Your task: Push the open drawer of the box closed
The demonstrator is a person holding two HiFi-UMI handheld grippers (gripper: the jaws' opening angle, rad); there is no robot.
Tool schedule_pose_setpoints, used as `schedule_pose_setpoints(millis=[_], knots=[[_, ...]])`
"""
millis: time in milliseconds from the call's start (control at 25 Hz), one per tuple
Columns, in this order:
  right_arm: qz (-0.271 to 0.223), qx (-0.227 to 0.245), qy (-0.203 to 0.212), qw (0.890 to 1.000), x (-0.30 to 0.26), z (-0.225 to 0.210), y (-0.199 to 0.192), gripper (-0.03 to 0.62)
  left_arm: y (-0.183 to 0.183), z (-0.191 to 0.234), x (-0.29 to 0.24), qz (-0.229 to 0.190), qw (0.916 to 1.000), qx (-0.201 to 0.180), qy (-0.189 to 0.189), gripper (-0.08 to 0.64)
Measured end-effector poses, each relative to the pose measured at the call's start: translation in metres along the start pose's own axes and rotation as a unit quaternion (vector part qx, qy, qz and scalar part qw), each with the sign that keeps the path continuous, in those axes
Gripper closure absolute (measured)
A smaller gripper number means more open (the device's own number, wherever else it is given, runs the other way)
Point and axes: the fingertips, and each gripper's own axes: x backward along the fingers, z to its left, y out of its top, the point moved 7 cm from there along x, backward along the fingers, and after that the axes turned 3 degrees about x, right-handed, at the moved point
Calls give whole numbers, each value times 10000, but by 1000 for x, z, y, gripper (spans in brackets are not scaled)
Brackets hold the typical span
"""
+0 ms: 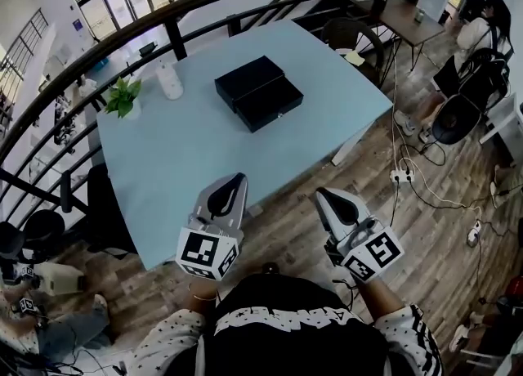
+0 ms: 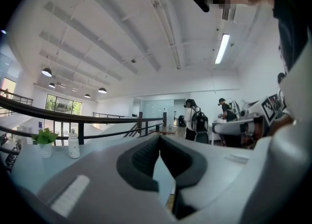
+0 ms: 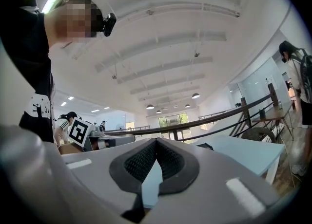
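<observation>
- Box point(image 1: 248, 77) sits mid-table point(image 1: 180, 162), with its drawer point(image 1: 270, 104) pulled out on the side facing the person.
- Both grippers hang off the near table edge, well apart from the box. Nothing is touching yet.
- Left gripper point(image 1: 239, 177): jaws clenched tip to tip, holding nothing. Its own view confirms this point(image 2: 159, 139), with only table showing through the gap below the tips.
- Right gripper point(image 1: 321, 193): same, pinched closed and empty point(image 3: 156, 142).
- Key relation: the box is at roughly 12–1 o'clock from the left gripper and 11 o'clock from the right.
- The box's long axis runs about 8 to 2 o'clock, so the drawer slides along 5–11 and the push has to go toward 11.
- My read is that the left gripper is slightly nearer, but the right sits closer to the slide line and gets the straighter shove.
- The closed tips look fine as a pusher, aimed at the drawer face near the small knob point(image 1: 280, 115).
- Hard to read:
  - how far out the drawer is; it looks nearly as deep as the box
  - the drawer's inside, which is all dark
  - the box in the left gripper view, where I can't find it behind the jaws
  - the dark sliver on the table in the right gripper view point(image 3: 209, 146), which is probably the box but too small to be sure
</observation>
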Motion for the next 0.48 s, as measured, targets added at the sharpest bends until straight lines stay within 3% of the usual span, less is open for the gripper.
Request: schedule_pose_setpoints(millis=[480], knots=[[105, 60, 63, 9999, -8, -21, -7, 600, -12, 3, -14, 121, 9999, 42, 108, 560]])
